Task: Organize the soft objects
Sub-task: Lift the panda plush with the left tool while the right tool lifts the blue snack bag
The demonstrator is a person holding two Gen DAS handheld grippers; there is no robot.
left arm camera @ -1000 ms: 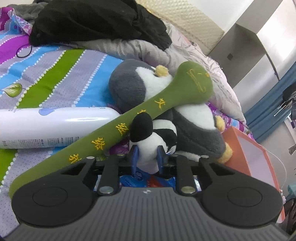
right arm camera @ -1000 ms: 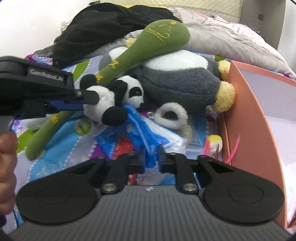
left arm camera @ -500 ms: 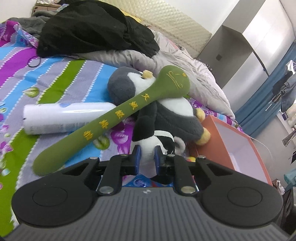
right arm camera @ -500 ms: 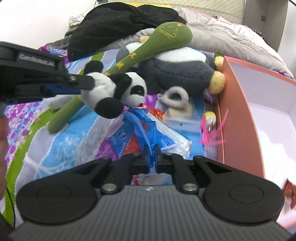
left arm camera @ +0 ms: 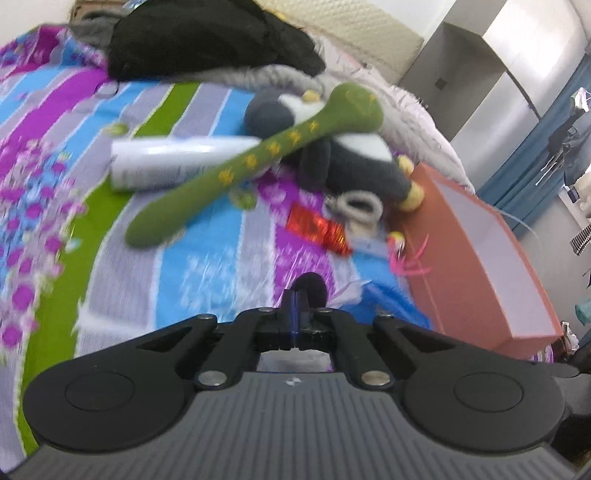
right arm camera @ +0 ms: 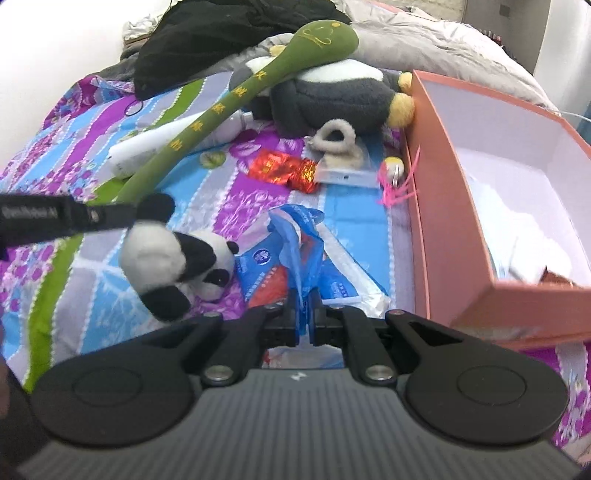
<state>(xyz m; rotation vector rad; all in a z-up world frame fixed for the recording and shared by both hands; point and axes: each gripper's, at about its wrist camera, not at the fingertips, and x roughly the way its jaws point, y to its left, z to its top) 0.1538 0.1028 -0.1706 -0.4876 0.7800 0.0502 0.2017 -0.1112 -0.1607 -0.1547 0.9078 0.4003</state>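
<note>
A small panda plush [right arm camera: 159, 254] hangs head down, blurred, off the tip of my left gripper [right arm camera: 135, 214]. In the left wrist view that gripper [left arm camera: 295, 299] is shut, and only the panda's black limb [left arm camera: 314, 288] shows past its tips, seemingly pinched there. My right gripper [right arm camera: 303, 306] is shut on a crumpled blue plastic bag [right arm camera: 295, 243] just above the striped bedspread. Farther back, a long green plush [right arm camera: 236, 96] leans across a grey and white penguin plush [right arm camera: 332, 96]. The open orange box [right arm camera: 439, 192] stands to the right.
A white bottle [right arm camera: 147, 151] lies under the green plush. A red foil wrapper [right arm camera: 284, 170], a fluffy ring [right arm camera: 336, 136] on a clear packet and a pink feathered toy [right arm camera: 395, 181] lie beside the box. Black clothing [right arm camera: 221, 33] and a grey quilt [right arm camera: 424, 40] pile up behind.
Both grippers have drawn back from the plush pile toward the near side of the bed. The panda came away from the penguin, and the left jaws narrowed from its body to its limb.
</note>
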